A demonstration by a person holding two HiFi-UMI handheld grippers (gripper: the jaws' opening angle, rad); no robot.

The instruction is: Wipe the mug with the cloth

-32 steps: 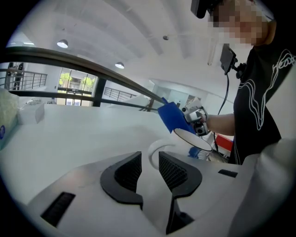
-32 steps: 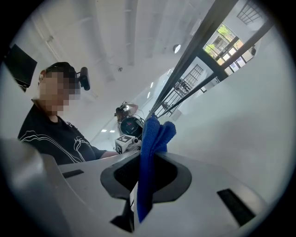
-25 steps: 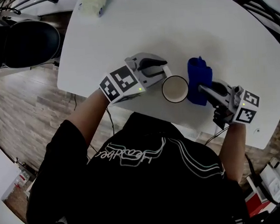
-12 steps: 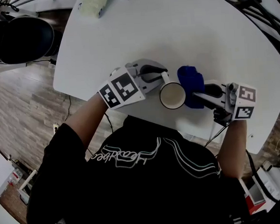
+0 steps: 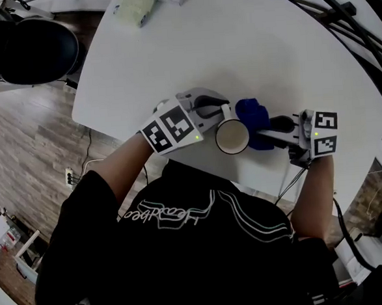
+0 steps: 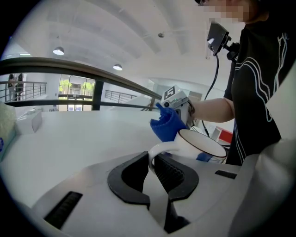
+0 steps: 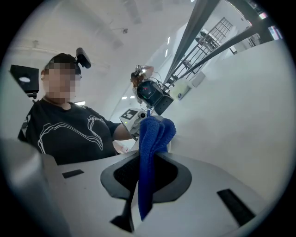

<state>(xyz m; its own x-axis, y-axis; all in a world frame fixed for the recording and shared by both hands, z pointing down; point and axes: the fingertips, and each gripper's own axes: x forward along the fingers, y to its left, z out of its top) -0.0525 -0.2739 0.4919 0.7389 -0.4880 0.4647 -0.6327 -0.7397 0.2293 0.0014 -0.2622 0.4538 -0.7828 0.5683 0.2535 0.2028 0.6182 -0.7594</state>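
Note:
A white mug stands near the front edge of the white table. My left gripper is shut on its handle; in the left gripper view the handle is pinched between the black pads and the mug's body lies just beyond. My right gripper is shut on a folded blue cloth, whose bunched top touches the mug's right side. In the right gripper view the cloth hangs between the jaws and hides most of the mug behind it.
A black round seat stands off the table's left corner. A pale green cloth lies at the table's far edge. The table's front edge runs just under both grippers, close to the person's body.
My left gripper's jaws have gone from open beside the mug to shut on its handle. The right gripper has carried the blue cloth left, up against the mug.

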